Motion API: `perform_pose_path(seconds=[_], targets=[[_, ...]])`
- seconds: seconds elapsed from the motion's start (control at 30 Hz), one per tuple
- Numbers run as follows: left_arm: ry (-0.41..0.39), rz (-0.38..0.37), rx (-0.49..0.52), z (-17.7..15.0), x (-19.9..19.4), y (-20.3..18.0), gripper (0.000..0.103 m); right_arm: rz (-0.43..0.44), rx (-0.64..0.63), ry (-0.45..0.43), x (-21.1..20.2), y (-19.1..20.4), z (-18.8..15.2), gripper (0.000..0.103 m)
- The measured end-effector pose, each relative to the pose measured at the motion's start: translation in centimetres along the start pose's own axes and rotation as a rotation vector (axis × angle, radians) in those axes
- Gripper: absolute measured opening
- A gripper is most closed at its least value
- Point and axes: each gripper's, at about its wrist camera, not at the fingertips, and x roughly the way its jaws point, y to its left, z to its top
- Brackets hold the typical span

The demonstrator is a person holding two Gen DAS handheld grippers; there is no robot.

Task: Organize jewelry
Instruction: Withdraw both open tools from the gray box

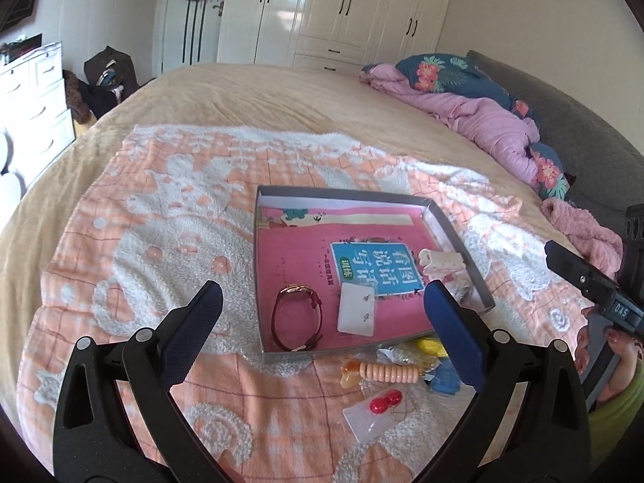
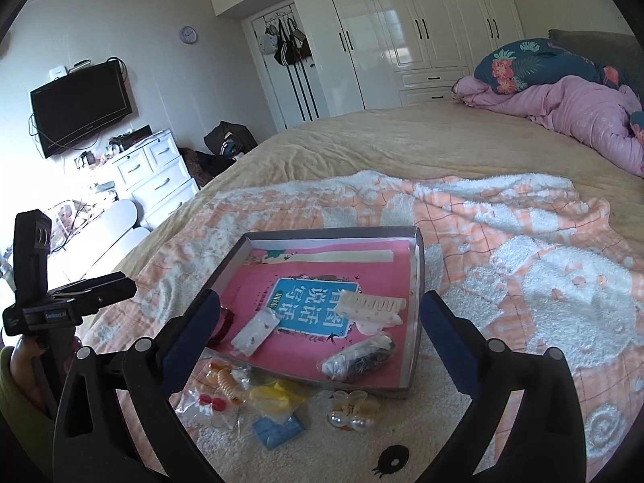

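Both grippers, left gripper [image 1: 322, 324] and right gripper [image 2: 320, 332], hover empty, fingers apart; next likely lifts the pearl clip [image 2: 351, 418] at 6 o'clock into the tray [image 2: 418, 265].

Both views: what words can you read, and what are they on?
"看图说话写话": book, blue panel, upside down.
"DAS": label on right gripper.
Left gripper sticker: blurred.
Book's small print: too small to read.
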Motion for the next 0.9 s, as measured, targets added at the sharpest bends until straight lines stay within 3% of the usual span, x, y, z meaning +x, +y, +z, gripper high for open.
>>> perform_pose_path(seconds=[0.33, 0.9], targets=[[-0.024, -0.029, 0.020, -1.0, -2.3, -1.5, 0.094, 0.008, -0.044, -0.008, -2.5, 1.8, -0.8, 0.099], [0.014, -0.021, 0.053, -3.8, -3.6, -2.6, 0.094, 0.024, -0.079, 0.013, -4.4, 3.3, -2.4, 0.099]])
